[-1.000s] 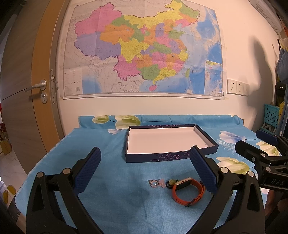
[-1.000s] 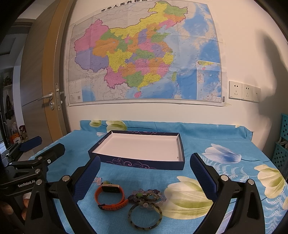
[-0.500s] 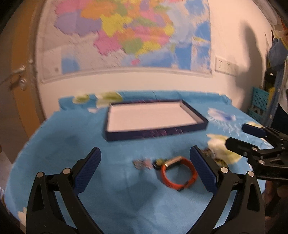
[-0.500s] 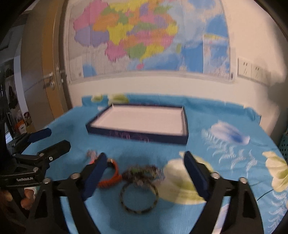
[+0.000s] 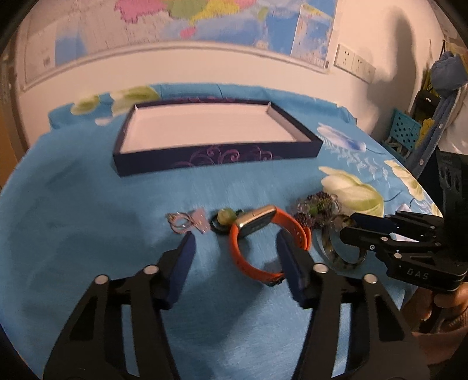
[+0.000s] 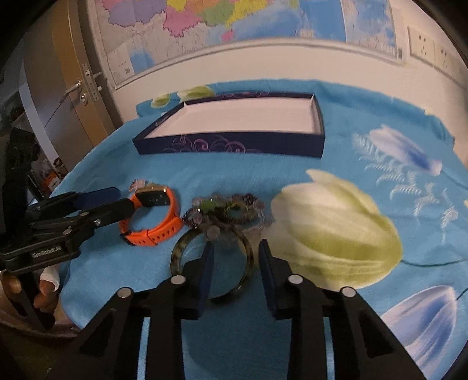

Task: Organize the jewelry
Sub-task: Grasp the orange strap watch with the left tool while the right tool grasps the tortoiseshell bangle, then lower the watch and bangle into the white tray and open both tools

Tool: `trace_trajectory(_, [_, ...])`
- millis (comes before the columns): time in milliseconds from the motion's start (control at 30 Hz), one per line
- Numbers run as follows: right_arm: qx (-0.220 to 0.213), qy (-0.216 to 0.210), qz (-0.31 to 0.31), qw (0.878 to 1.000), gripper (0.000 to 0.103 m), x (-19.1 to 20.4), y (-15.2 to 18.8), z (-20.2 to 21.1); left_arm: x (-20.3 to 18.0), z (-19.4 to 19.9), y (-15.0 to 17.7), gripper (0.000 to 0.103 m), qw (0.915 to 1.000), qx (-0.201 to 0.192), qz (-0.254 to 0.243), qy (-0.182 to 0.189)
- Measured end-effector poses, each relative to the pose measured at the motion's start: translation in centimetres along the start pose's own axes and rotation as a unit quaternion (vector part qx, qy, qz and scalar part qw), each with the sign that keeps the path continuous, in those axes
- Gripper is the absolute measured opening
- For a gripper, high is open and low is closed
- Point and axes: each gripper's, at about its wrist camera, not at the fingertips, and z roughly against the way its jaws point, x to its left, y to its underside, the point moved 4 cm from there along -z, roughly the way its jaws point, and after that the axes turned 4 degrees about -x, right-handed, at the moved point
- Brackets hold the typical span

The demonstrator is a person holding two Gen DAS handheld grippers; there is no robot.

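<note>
Beside the bangle (image 6: 212, 263) — orange watch (image 5: 263, 242), on edge

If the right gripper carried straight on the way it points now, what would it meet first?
Most likely the mottled bangle: the right gripper, its jaws just closing, straddles the bangle's right rim. The beaded bracelet lies beyond. Depth is uncertain.

Both cameras ride low on the handheld grippers, angled down across the blue tablecloth (image 5: 87, 233) toward the wall map (image 6: 234, 26). The left view sits close over the orange watch (image 5: 263, 233), the right over the bangle (image 6: 181, 248); both share the tray (image 5: 216, 157).
</note>
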Motion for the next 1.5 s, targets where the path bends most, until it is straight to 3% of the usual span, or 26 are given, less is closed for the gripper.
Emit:
trace_trajectory(133, [0.003, -0.005, -0.001, 1.000, 0.007, -0.2, -0.2, 0.0, 0.1, -1.2, 0.3, 0.032, 0.9995, 0.029, 0.005, 0.013])
trace_trajectory(233, [0.002, -0.012, -0.004, 1.000, 0.007, -0.5, -0.5, 0.3, 0.1, -1.5, 0.3, 0.025, 0.9993, 0.034, 0.004, 0.012])
trace_trajectory(367, [-0.009, -0.023, -0.006, 1.000, 0.007, -0.7, -1.2, 1.3, 0.1, -1.6, 0.0, 0.009, 0.9992, 0.040, 0.002, 0.007])
trace_trajectory(667, [-0.041, -0.046, -0.019, 0.998, 0.007, -1.2, -4.4, 2.0, 0.7, 0.0, -1.4, 0.008, 0.9996, 0.017, 0.011, 0.017])
trace_trajectory(1033, [-0.072, -0.026, 0.006, 0.997, 0.007, -2.0, -11.0, -1.1, 3.8, 1.0, -7.9, 0.008, 0.9992, -0.038, 0.012, -0.005])
trace_trajectory(1267, [-0.072, -0.004, 0.002, 0.997, 0.007, -4.1, -16.0, -5.6, 6.7, -2.5, -12.9, 0.008, 0.9983, -0.048, 0.022, -0.023])
trace_trajectory(1500, [-0.047, 0.001, -0.008, 0.999, 0.007, -5.9, -19.5, -10.8, 9.7, -8.4, -16.2, 0.008, 0.9985, -0.024, 0.036, -0.033])
